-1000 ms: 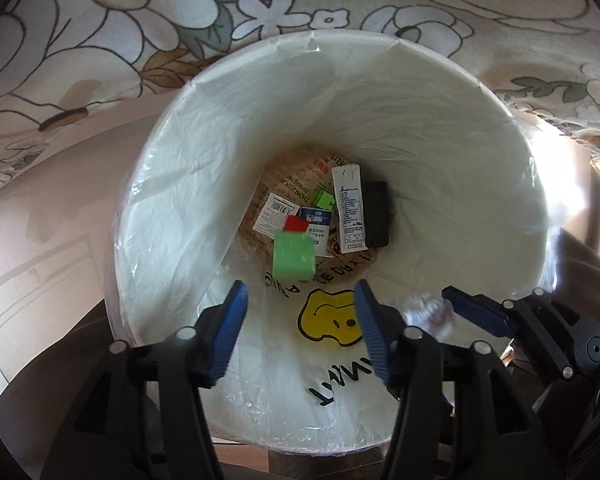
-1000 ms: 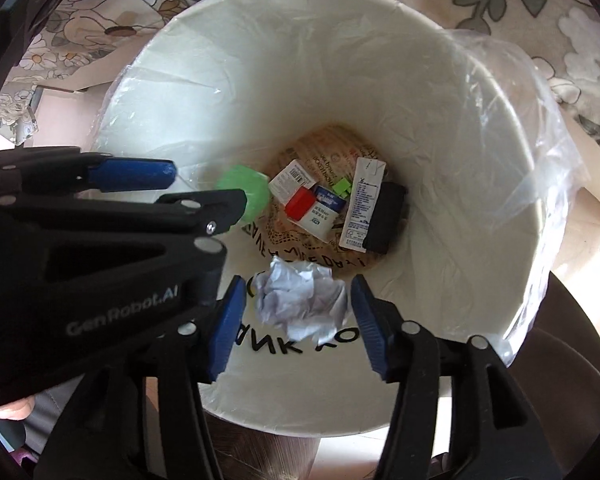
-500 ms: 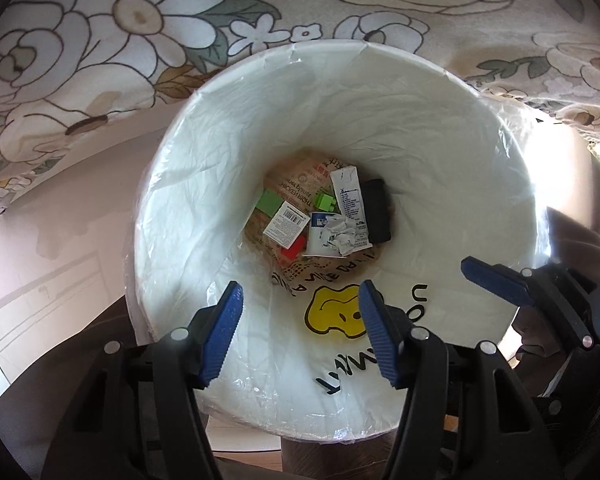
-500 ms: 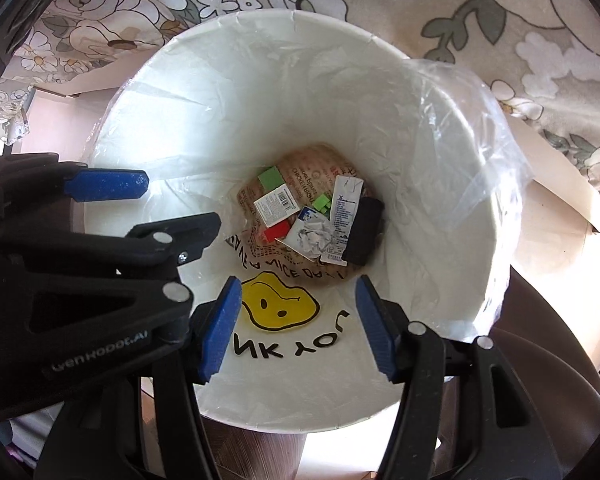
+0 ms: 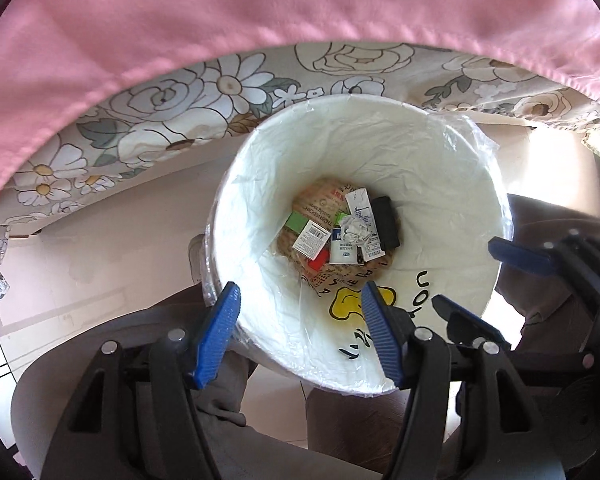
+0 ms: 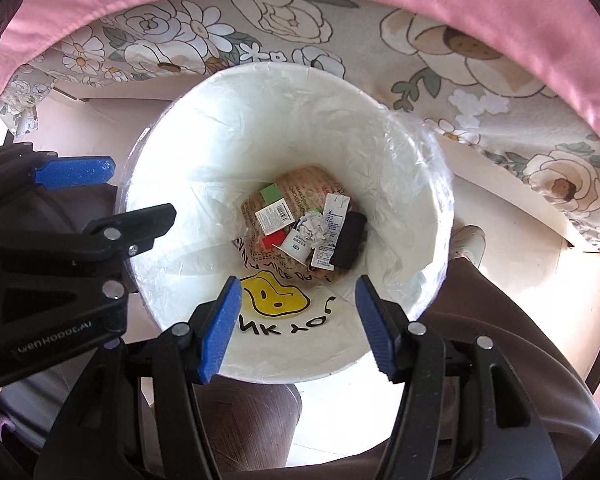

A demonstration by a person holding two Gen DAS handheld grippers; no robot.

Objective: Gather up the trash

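A white bin (image 5: 440,184) (image 6: 204,152) lined with clear plastic stands below both grippers. At its bottom lie a crumpled paper ball (image 5: 354,230) (image 6: 314,227), a green block (image 5: 296,222) (image 6: 270,193), a barcoded box (image 5: 311,237) (image 6: 274,216), a red piece (image 5: 320,260) and a black item (image 5: 386,222) (image 6: 350,240) on a printed paper bag. My left gripper (image 5: 300,292) (image 6: 140,190) hangs over the bin's near rim, its jaws opening with nothing between them. Beside it, my right gripper (image 6: 298,284) (image 5: 468,276) is open and holds nothing.
A pink cloth (image 5: 260,20) (image 6: 500,20) arches across the top over a floral cover (image 5: 180,108) (image 6: 440,60). Pale floor (image 5: 100,240) surrounds the bin. A person's legs in brown trousers (image 6: 252,420) stand right by the bin's near side.
The green block and the paper ball have dropped to the bottom of the bin. Both grippers have risen, so the bin looks smaller and the pink cloth has come into view.
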